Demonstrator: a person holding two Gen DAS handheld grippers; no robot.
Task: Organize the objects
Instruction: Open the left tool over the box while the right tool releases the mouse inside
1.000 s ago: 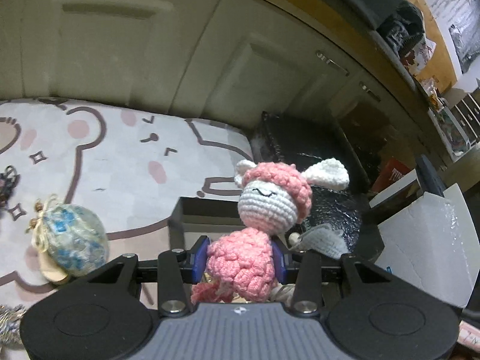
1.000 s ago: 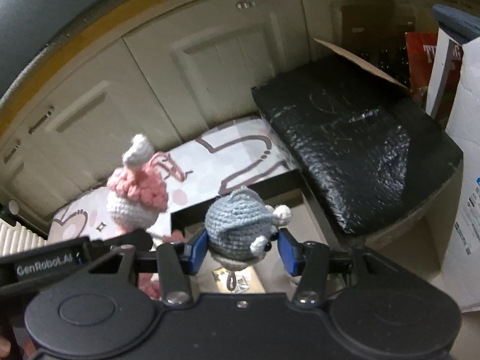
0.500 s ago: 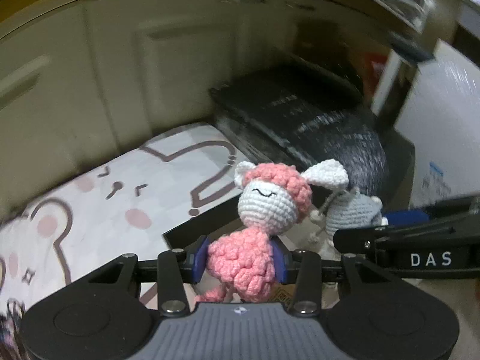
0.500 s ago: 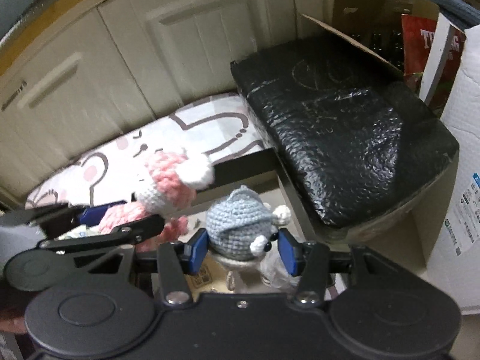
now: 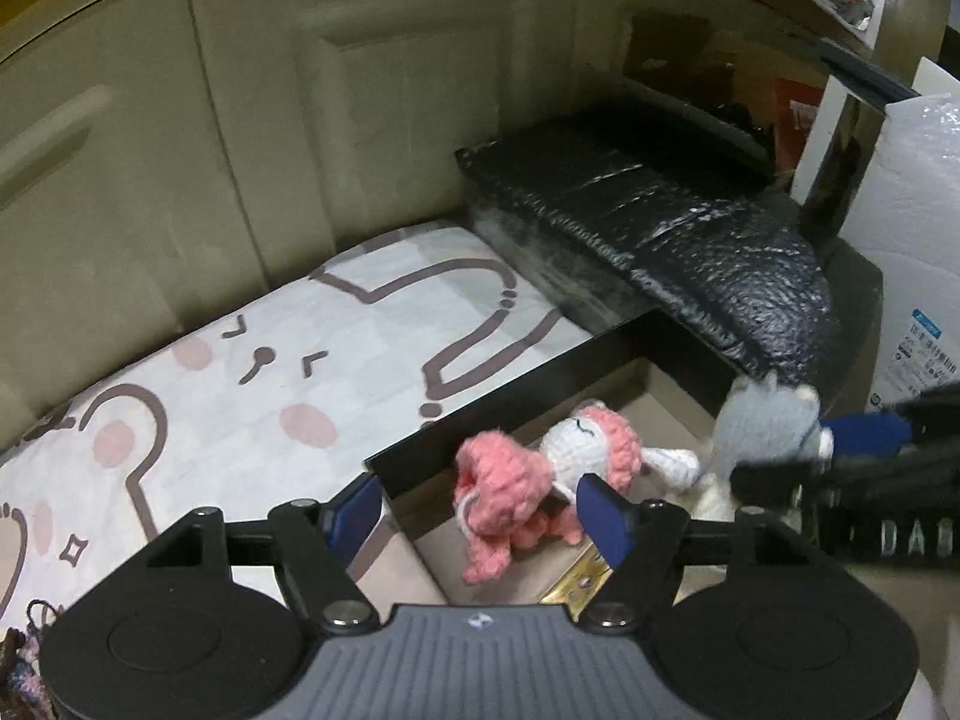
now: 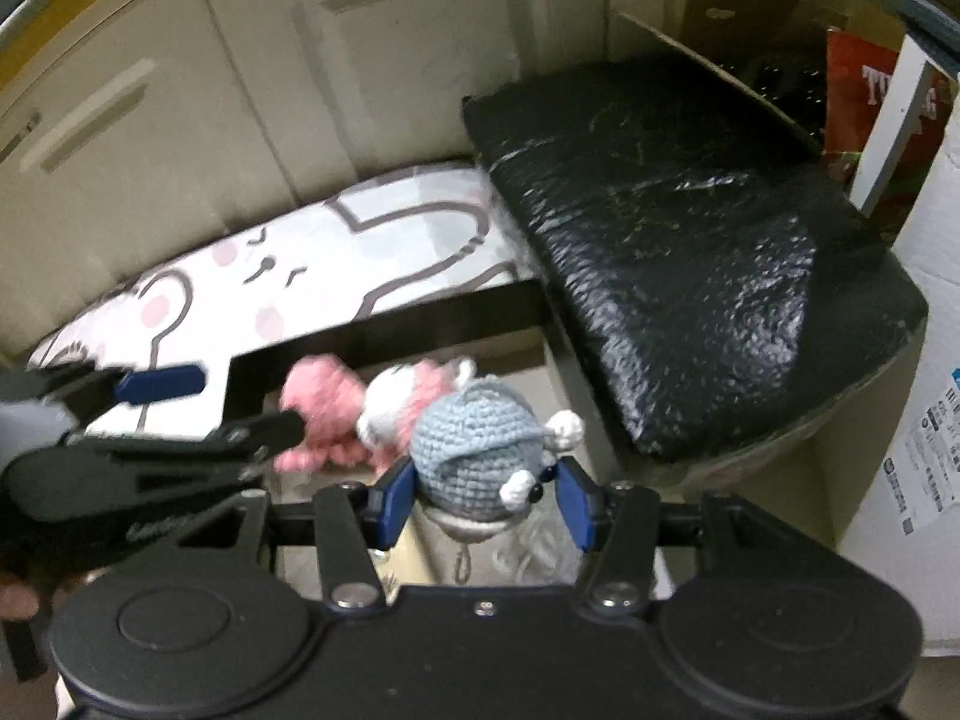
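Note:
A pink and white crochet toy lies tipped on its side inside the black-walled box, loose between the widening fingers of my left gripper. That gripper's jaws are opening and its pads no longer press the toy. My right gripper is shut on a grey crochet toy and holds it just above the same box. In the right wrist view the pink toy lies behind the grey one, with the left gripper at the left. The grey toy shows at the right of the left wrist view.
A black bubble-wrapped package lies right behind the box. A cartoon-print mat spreads to the left. Cream cabinet doors close the back. A white carton stands at the right. Small trinkets lie at the mat's near left.
My left gripper's jaws have spread and the pink toy has toppled out of them into the box. Both grippers have sunk towards the box, the right one still holding the grey toy.

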